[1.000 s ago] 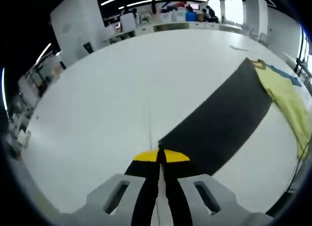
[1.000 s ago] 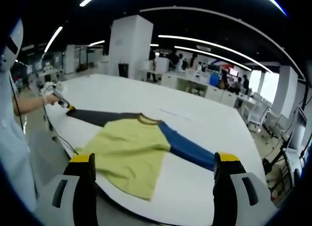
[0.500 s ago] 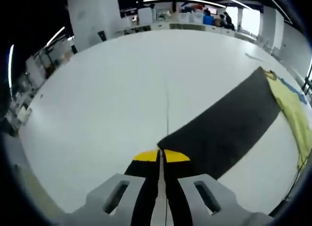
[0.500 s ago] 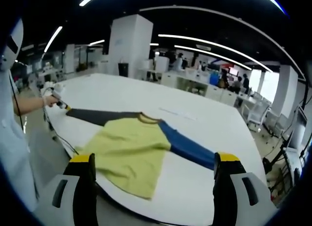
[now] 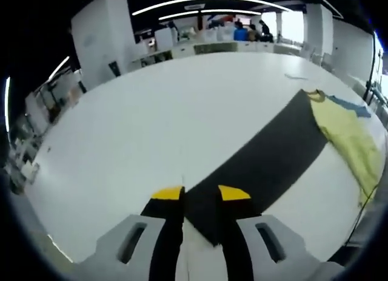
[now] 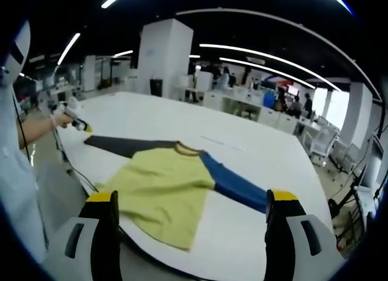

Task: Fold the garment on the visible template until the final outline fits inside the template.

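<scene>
A long-sleeved garment lies flat on the white table: yellow-green body, black sleeve, blue sleeve. In the left gripper view the black sleeve runs from between my jaws up to the right, to the yellow body. My left gripper stands open, with the sleeve's end lying loose under the gap. In the right gripper view the left gripper hangs slightly above and beyond the sleeve's tip, held by a person's hand. My right gripper is wide open near the hem, holding nothing.
The table's near edge runs close to the garment's hem, with a cable hanging beside it. A thin faint strip lies on the table beyond the collar. A white pillar, desks and seated people stand far behind.
My left gripper has opened and let go of the black sleeve's end, then lifted a little off the table. The right gripper and the garment's body have stayed put.
</scene>
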### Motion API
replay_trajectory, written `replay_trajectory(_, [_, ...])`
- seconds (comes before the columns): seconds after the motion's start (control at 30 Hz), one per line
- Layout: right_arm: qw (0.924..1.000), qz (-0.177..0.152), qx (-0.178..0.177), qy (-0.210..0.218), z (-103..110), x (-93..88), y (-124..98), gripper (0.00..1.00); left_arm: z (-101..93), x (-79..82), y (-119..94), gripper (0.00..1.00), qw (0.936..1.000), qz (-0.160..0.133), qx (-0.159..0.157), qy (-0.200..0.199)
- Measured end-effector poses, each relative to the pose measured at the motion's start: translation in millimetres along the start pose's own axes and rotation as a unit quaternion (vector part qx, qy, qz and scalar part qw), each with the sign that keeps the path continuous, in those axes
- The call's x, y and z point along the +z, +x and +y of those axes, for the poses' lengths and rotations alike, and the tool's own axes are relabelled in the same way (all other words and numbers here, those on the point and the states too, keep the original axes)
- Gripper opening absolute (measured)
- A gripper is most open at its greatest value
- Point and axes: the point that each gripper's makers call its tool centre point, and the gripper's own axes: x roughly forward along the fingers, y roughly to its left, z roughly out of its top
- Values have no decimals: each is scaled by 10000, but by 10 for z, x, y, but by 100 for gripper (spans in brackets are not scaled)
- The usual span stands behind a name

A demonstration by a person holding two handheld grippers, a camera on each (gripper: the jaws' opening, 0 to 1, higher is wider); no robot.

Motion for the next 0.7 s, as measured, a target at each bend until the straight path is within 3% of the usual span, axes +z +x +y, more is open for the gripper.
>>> replay_trajectory(0.13, [10000, -18, -14, 8, -4, -1, -18, 100, -303, 169, -141, 26, 9989, -147, -436, 76])
replay_trajectory(0.3, [10000, -47, -33, 47, -11, -21, -26, 100, -676, 355, -379, 42, 9942, -375, -977, 251])
replay_trajectory(0.4, [10000, -63, -25, 50, -9, -27, -24, 100, -806, 419, -495, 45, 9924, -418, -1032, 520])
replay_trajectory(0.7, [9999, -128, 30, 23, -25, -44, -17, 100, -1055, 481, -722, 60, 9875, -502, -1332, 683])
